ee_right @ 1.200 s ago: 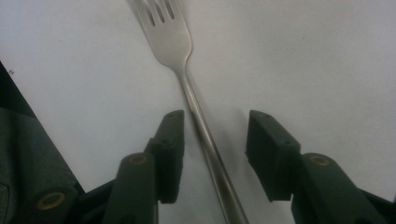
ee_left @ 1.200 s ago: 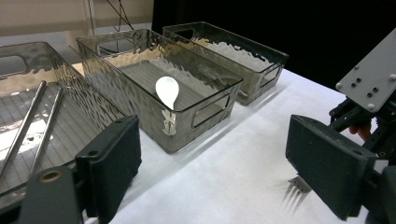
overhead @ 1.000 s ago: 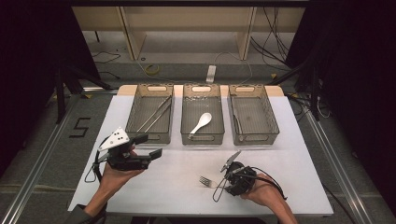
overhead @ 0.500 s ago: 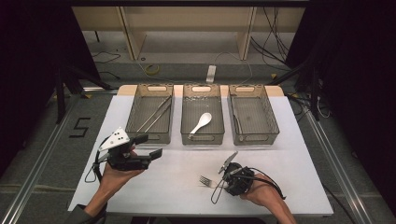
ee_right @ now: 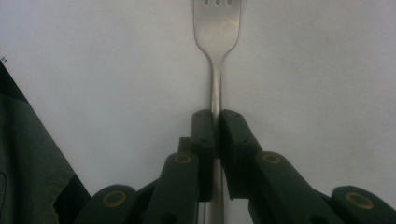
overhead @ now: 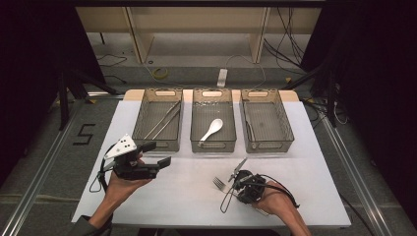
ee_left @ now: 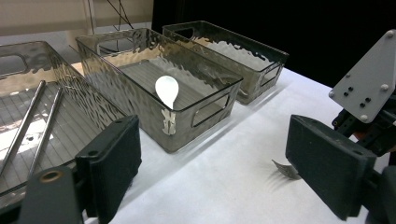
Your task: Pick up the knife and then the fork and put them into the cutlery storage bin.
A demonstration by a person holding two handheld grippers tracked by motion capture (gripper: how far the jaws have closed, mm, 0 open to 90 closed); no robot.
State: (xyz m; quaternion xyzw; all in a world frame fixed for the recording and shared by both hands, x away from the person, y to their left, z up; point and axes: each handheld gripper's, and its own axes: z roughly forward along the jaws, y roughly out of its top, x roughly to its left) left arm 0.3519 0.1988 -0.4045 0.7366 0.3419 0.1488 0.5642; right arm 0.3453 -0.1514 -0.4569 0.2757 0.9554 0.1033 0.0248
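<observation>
Your right gripper (overhead: pixel 235 181) is clamped on the fork (overhead: pixel 220 184), low over the white surface (overhead: pixel 187 196) near its front edge, right of centre. In the right gripper view the two black jaws pinch the fork (ee_right: pixel 215 56) on its narrow handle, just below the neck, and the tines point straight away from you. It is plain silver metal with a dull shine, and its head runs out of the top of that view. From the high view its tines point left, toward your other hand.

Your left gripper (overhead: pixel 153 154) hangs over the surface's left side with its jaws wide apart and nothing between them; they point right.

Three clear bins stand in a row at the back. The left bin (overhead: pixel 160 142) holds two long metal rods (overhead: pixel 162 119) lying side by side at a slant. The middle bin (overhead: pixel 213 146) holds a white spoon (overhead: pixel 212 129) with its bowl toward the back; in the left gripper view the spoon (ee_left: pixel 166 90) shows through the rippled wall. The right bin (overhead: pixel 266 143) has a thin dark piece along its left wall, too faint to tell what it is.
</observation>
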